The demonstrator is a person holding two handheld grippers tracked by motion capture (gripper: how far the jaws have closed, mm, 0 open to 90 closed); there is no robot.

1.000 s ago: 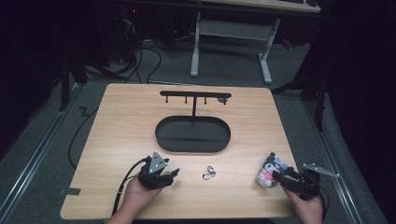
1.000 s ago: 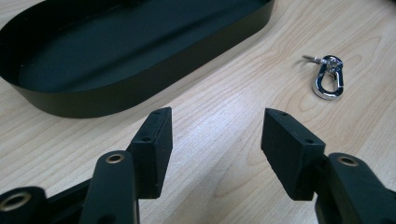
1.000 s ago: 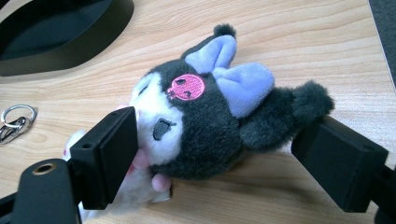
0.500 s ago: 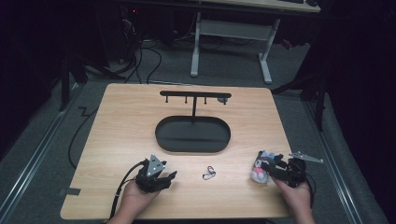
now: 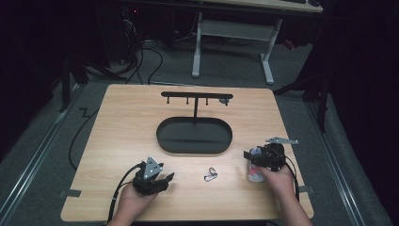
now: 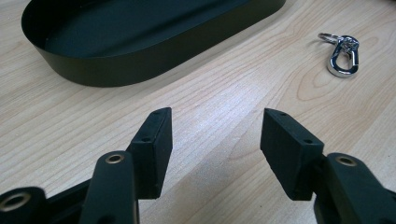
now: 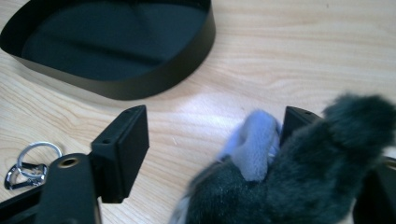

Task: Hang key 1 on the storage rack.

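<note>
High view: the person's two hands come in at the near edge of the counter, each with a claw. The things are laid out for a hanging job, as far as I can judge. A black oval tray sits mid-counter, with a post rising from it to a bar of hooks at the far side. A small metal clip on a ring lies loose on the wood, just near of the tray and between the hands.

The right claw is down at the near right, over a grey plush toy that rests on the counter. In the right gripper view the toy lies between the jaws and leans against the right one, while the left jaw stands clear of it with bare wood in the gap. The jaws have just been closing, but they are still released and not clenched on the toy. I take it the claw is set low and level so the pads can meet the soft body from both sides.

The left claw rests at the near left, released with nothing between its jaws. In the left gripper view it faces the clip and the tray wall. My guess is that it waits there so it can take the clip once the toy is in hand.
</note>
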